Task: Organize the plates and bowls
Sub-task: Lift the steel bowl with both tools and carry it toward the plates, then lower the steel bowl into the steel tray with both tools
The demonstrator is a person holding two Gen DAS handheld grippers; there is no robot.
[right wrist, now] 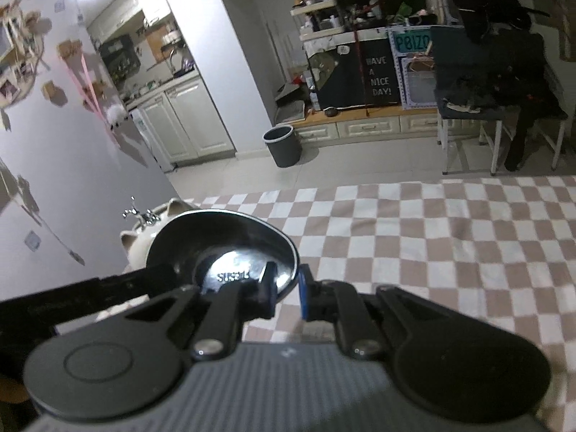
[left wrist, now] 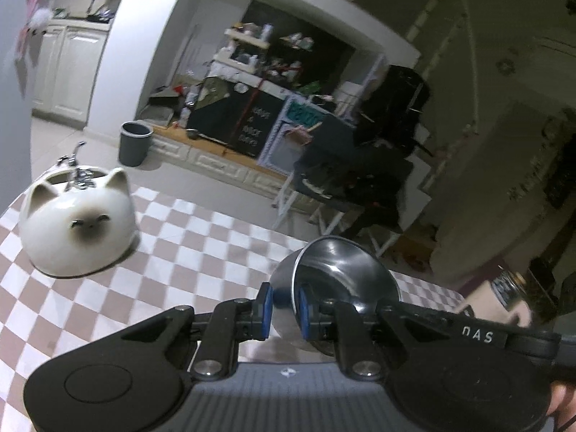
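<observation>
In the left wrist view our left gripper (left wrist: pixel 284 309) sits at the lower centre of the frame, its blue pads (left wrist: pixel 265 310) closed on the rim of a steel bowl (left wrist: pixel 342 270); one pad lies against the outer wall, the other inside; the bowl is tipped on its side, its mouth facing the right of the frame, above the checked desk (left wrist: pixel 187 252). In the right wrist view our right gripper (right wrist: pixel 288 293) pinches the rim of a second steel bowl (right wrist: pixel 223 244) at the lower centre, one finger reaching into the hollow and the blue pad (right wrist: pixel 304 297) outside; this bowl also tilts, with its stamped base showing; whether either bowl touches the cloth we cannot tell.

At the left of the left wrist frame a white cat-shaped ceramic bowl (left wrist: pixel 77 223) rests mouth down on the desk, well apart from the steel bowl; in the right wrist view only its ear (right wrist: pixel 126 241) peeps out behind the metal.

We judge the steel bowls light, stiff and slick; a thin rim between flat pads may swivel, so a grip set deep over the lip looks safest; they should nest without harm, though they may clatter. The cat bowl looks heavier, glazed and brittle; its edge at the cloth seems the likeliest place to take it, gently, and its ears could chip.
</observation>
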